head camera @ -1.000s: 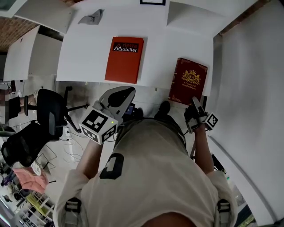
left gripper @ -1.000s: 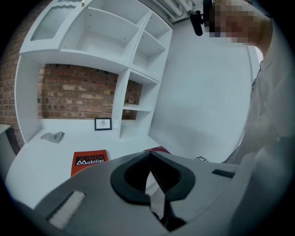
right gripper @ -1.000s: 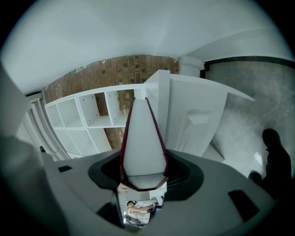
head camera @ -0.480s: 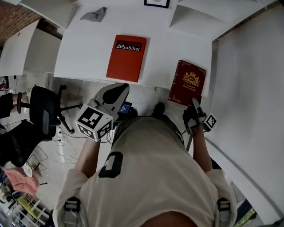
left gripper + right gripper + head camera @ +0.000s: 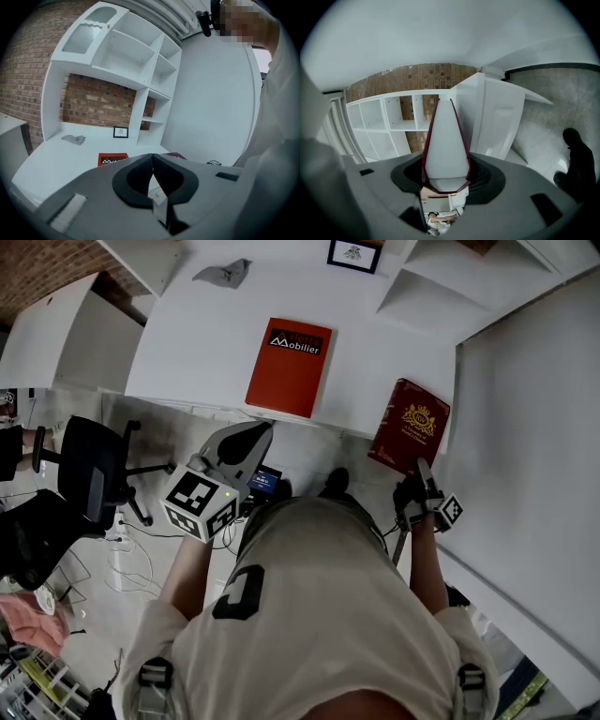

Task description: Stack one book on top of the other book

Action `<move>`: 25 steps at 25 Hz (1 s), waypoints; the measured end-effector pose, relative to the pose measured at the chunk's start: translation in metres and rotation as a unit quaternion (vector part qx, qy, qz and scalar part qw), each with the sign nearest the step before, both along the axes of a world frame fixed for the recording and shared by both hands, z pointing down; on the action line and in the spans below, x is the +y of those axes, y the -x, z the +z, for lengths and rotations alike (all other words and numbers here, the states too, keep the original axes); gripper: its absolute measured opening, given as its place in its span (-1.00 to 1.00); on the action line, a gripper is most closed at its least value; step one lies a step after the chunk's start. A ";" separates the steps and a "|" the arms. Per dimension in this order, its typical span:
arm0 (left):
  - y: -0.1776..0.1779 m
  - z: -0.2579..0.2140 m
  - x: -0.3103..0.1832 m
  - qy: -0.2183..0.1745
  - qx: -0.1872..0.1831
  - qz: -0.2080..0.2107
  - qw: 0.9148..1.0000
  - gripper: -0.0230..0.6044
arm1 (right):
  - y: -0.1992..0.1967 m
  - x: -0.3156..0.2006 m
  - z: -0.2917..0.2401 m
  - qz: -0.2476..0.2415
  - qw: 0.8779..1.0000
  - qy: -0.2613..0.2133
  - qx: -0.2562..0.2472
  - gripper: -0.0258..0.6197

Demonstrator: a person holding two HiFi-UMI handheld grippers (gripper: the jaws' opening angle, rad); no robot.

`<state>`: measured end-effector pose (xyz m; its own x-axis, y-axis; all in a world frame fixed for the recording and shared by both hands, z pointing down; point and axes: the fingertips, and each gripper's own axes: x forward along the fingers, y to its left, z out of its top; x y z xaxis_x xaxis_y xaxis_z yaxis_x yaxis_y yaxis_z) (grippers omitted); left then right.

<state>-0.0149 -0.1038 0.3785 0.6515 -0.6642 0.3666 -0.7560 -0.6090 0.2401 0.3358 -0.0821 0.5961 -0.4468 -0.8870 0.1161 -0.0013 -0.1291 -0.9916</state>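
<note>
An orange book (image 5: 289,367) lies flat on the white desk (image 5: 197,343); it also shows in the left gripper view (image 5: 112,160). A dark red book with a gold crest (image 5: 410,426) sits at the desk's near right edge and overhangs it. My right gripper (image 5: 421,474) grips its near end. In the right gripper view the book (image 5: 446,140) runs away from the jaws, white page edges between red covers. The jaws (image 5: 446,168) have just been closing and press on it. My left gripper (image 5: 246,437) hangs below the desk edge, its pads (image 5: 152,157) meeting with nothing between them.
A grey crumpled cloth (image 5: 225,274) and a small framed picture (image 5: 352,253) lie at the desk's far side. White shelves (image 5: 140,70) rise behind it against a brick wall. A black office chair (image 5: 89,474) stands on the floor at left. A white panel (image 5: 525,427) flanks the right.
The right gripper has risen a little with the dark red book's near end. The left gripper has drifted sideways below the desk edge. The head view has shifted.
</note>
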 end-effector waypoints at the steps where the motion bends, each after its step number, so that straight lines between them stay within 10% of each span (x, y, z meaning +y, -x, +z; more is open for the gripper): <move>1: 0.008 0.000 0.003 0.000 0.001 -0.005 1.000 -0.92 | 0.003 0.000 -0.004 0.000 1.000 -0.002 0.003 -0.29; 15: 0.118 -0.005 0.053 -0.016 0.021 -0.077 0.997 -0.92 | 0.062 0.024 -0.039 -0.009 0.999 -0.013 0.028 -0.29; 25: 0.143 0.003 0.086 -0.019 0.043 -0.057 0.997 -0.92 | 0.099 0.066 -0.057 0.005 0.999 -0.028 0.030 -0.29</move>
